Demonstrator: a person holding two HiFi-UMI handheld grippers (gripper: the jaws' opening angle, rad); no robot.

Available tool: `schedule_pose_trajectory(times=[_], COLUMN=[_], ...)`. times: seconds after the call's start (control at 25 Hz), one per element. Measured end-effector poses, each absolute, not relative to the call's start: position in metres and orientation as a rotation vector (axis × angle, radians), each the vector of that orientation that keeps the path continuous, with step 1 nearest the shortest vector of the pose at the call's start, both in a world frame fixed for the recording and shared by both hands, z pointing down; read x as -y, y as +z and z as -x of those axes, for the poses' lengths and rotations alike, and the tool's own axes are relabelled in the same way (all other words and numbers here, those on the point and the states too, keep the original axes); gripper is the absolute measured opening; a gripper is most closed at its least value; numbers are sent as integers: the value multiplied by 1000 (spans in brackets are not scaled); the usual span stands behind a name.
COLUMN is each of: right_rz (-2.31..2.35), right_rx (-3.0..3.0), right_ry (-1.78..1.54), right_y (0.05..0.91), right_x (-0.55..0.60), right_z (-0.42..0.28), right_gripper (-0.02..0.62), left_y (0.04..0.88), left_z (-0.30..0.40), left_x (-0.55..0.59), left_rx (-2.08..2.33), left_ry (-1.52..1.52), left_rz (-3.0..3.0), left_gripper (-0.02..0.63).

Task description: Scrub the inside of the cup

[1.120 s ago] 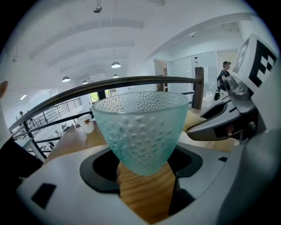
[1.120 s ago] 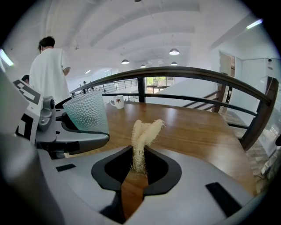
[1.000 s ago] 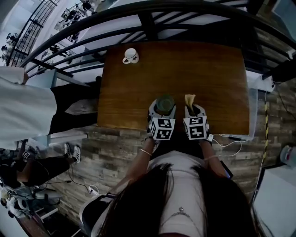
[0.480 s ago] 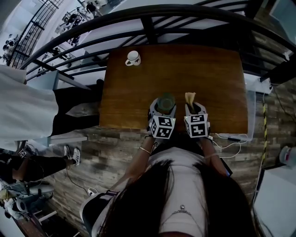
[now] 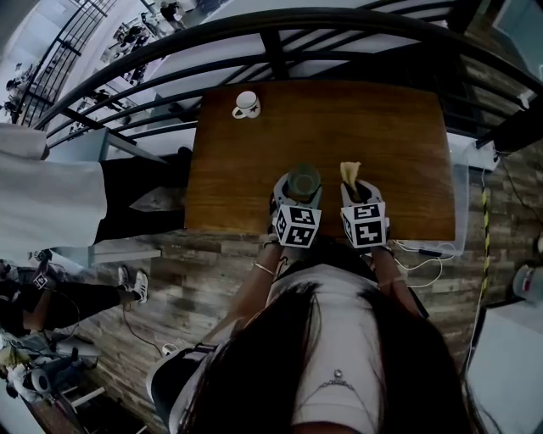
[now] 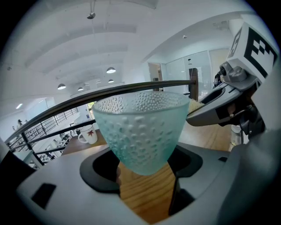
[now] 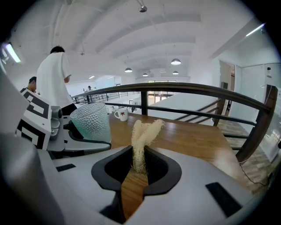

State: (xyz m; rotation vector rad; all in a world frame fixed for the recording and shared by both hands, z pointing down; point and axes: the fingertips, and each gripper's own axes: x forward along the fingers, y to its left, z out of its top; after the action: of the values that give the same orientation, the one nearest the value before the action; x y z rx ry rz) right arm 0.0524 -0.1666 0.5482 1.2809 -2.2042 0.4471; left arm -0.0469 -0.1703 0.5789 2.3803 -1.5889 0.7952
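Left gripper (image 6: 147, 163): jaws clamped on the lower wall of the cup (image 6: 142, 127). The cup is upright with its mouth up, a hold judged to leave the opening free.
Right gripper (image 7: 139, 166): jaws pinch the lower end of a pale fibrous scrubber (image 7: 142, 134). Most of the tuft stands clear above them, judged so that the free end can reach inside.
Cup location: in the left gripper, over the near edge of the table (image 5: 356, 119).
Relation: the cup and scrubber are side by side and apart, with nothing inside the cup. Scrubbing is judged not yet begun.
Surface: brown wooden table, bare apart from a white mug (image 5: 246, 104) at the far left corner, well apart from both grippers.
Room: a dark railing (image 5: 280, 21) runs beyond the table, with an open hall past it. Round ceiling lamps (image 7: 176, 62) are lit. A person (image 7: 55, 77) in a white top stands to the left.
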Motion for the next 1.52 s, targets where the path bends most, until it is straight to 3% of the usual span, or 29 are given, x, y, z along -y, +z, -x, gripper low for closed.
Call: schedule_pose_trajectory(times=[1.52], right_rz=[-1037], right_rx=[2512], right_ry=[396], right_y=[465], right_x=[126], right_z=[15], right_gripper=[89], left_y=[529], left_z=[48], left_x=[191], left_rx=[1643], left_ry=[1271], left_rz=[-2745], left_gripper=[342])
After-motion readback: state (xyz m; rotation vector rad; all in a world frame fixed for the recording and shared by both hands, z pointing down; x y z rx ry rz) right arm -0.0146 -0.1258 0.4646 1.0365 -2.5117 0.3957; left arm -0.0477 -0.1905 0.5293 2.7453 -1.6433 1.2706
